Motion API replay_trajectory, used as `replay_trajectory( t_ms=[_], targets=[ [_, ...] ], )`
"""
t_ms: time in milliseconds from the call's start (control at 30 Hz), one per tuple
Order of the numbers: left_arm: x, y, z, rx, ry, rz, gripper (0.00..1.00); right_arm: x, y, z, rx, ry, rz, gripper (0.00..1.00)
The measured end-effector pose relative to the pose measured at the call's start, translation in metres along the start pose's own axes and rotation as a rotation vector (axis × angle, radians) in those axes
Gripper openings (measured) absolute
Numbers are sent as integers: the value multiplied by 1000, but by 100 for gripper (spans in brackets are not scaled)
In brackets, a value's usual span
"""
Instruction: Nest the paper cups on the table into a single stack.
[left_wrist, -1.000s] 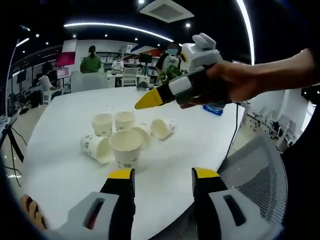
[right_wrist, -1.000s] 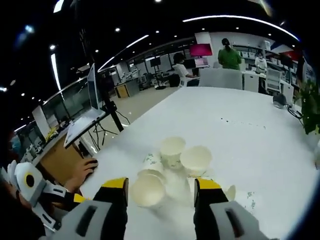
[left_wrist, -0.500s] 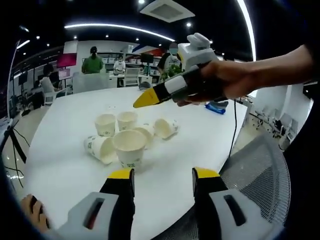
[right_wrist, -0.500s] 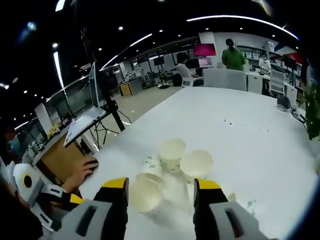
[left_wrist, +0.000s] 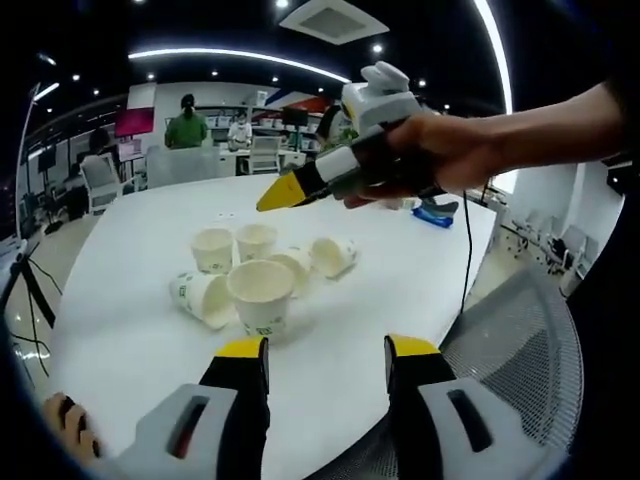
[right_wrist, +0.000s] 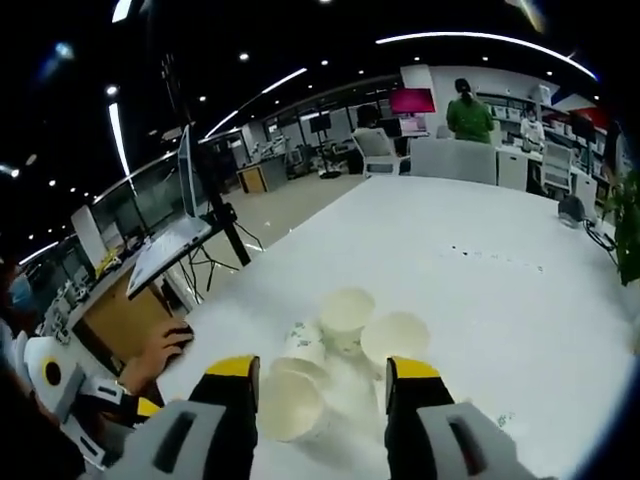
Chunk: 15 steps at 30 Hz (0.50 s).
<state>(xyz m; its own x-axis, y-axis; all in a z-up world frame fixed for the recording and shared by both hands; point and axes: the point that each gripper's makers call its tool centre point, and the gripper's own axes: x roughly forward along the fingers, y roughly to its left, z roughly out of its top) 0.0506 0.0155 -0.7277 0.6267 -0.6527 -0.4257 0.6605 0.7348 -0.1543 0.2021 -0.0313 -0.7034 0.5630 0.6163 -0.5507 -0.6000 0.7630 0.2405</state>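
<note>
Now | left hand-held gripper (left_wrist: 328, 358) wide, empty | right hand-held gripper (right_wrist: 322, 378) wide, empty | paper cups (left_wrist: 258, 280) at 12 o'clock on surface (left_wrist: 130, 330), two partly hidden behind front cup.

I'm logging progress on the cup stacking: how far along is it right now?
Nothing looks stacked yet. The paper cups sit loose in a cluster on the white table, some upright, some tipped on their sides. Nothing is in hand: the left claw is open and empty, and the right claw hangs open above the cluster. All the nesting is left to do.
</note>
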Motion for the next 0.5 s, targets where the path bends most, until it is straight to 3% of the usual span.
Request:
replay_trajectory(
  t_ms=[500],
  targets=[
    [3, 6, -4, 12, 18, 30, 45, 14, -3, 9, 8, 1, 24, 49]
  ],
)
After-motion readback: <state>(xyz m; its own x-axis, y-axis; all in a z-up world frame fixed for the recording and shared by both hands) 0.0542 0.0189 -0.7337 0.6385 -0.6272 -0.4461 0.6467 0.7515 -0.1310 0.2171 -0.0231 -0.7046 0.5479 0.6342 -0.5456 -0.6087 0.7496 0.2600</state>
